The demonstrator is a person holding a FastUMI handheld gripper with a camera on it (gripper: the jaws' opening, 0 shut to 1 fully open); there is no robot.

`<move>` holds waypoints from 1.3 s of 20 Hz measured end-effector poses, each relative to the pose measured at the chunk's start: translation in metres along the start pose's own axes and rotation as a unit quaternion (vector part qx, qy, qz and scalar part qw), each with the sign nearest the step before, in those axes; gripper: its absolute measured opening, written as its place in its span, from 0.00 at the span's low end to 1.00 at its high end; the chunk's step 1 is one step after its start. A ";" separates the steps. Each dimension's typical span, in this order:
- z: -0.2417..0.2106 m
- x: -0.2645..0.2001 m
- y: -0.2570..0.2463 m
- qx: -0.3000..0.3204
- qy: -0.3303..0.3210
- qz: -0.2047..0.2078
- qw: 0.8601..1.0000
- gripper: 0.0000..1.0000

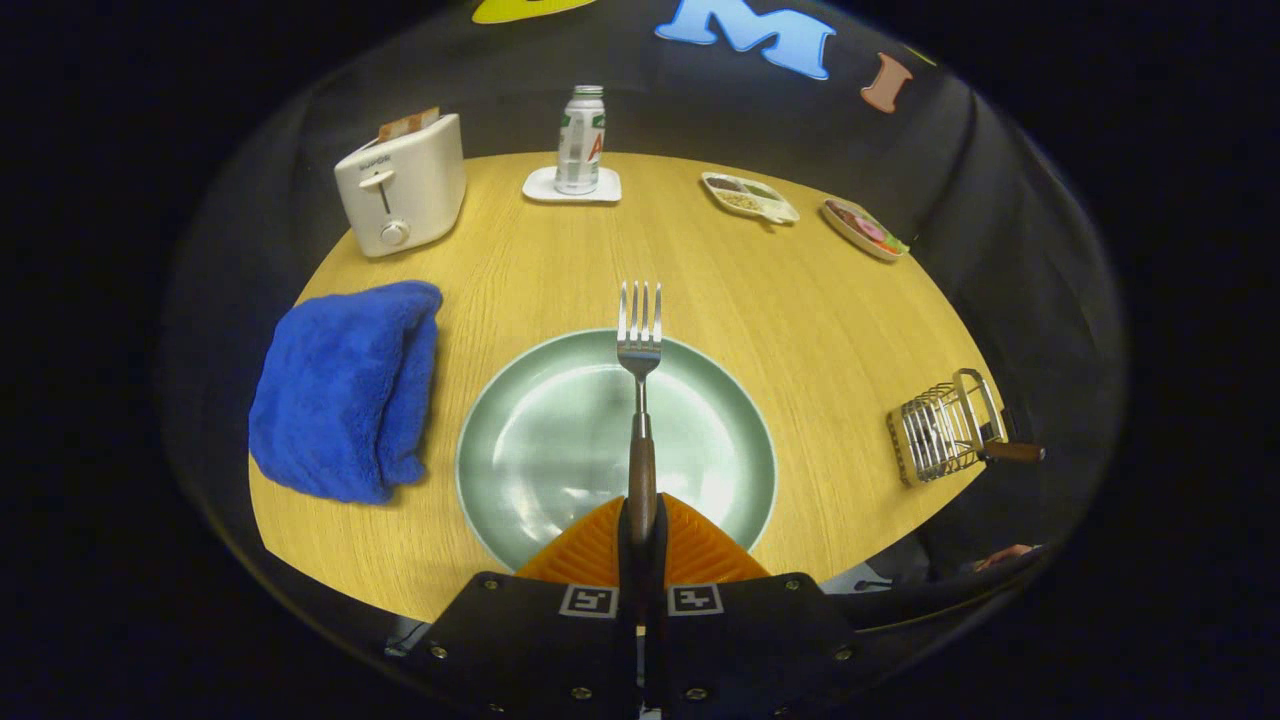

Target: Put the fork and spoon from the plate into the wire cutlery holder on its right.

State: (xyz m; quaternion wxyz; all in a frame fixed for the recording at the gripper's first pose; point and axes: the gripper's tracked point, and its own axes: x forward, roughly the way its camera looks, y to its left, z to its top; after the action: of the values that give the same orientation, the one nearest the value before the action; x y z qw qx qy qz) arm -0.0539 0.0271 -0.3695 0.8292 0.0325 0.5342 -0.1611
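While my gripper (pixel 641 530) pinches the fork (pixel 640 400) by its handle above the plate (pixel 520 440), the wire cutlery holder (pixel 945 428) already contains one wooden-handled utensil, presumably the spoon; fork transfer remains.

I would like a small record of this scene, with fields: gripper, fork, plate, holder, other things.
gripper: gripper shut on the fork handle
fork: fork held out ahead of the fingers, tines pointing away, above the plate
plate: plate bare, just beyond the fingers
holder: wire holder right of the plate, a brown handle sticking out of it
other things: blue towel left of the plate; toaster, bottle, two food dishes at the far edge
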 end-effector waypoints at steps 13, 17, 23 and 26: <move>0.039 -0.046 -0.129 0.154 -0.019 -0.105 0.982 0.04; 0.029 -0.048 -0.162 0.218 0.007 -0.133 0.967 0.04; 0.007 -0.042 -0.188 0.303 0.063 -0.149 0.939 0.04; 0.006 -0.037 -0.190 0.339 0.088 -0.143 0.926 0.04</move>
State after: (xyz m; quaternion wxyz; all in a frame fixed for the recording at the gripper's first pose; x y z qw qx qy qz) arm -0.1205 -0.1457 -0.3117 0.6862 0.2490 0.5179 -0.4461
